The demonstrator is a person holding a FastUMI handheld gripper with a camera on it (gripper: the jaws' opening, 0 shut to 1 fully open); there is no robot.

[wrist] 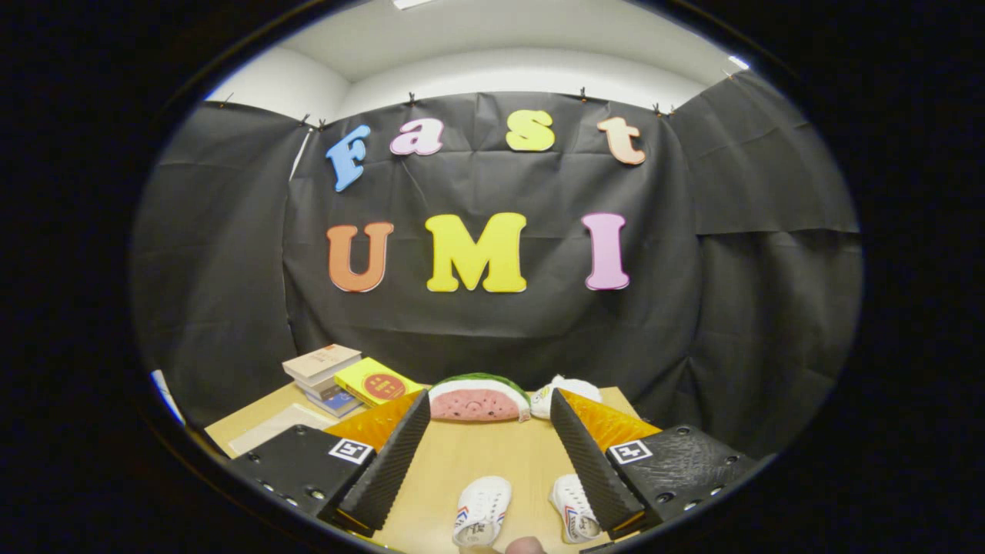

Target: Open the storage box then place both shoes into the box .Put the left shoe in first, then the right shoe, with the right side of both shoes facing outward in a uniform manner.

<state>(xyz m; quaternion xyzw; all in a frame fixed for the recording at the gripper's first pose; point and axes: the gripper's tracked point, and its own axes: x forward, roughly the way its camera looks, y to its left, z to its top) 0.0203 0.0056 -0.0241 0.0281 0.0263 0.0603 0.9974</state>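
Here the claw (485,454) hovers above the wooden table (477,462), fingers spread wide and gripping nothing. Both white shoes (481,512) lie side by side between the fingers, close to the person holding the tool. No storage box is visible, so the first job is probably finding and opening it. Beyond the shoes sits a watermelon slice (479,398), with a white object (565,388) beside it and stacked books (338,377) off to its left; none blocks the shoes.

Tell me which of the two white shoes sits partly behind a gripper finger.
The shoe beside the right finger: that finger covers its outer edge. The other shoe lies in full view between the fingers of the open gripper.
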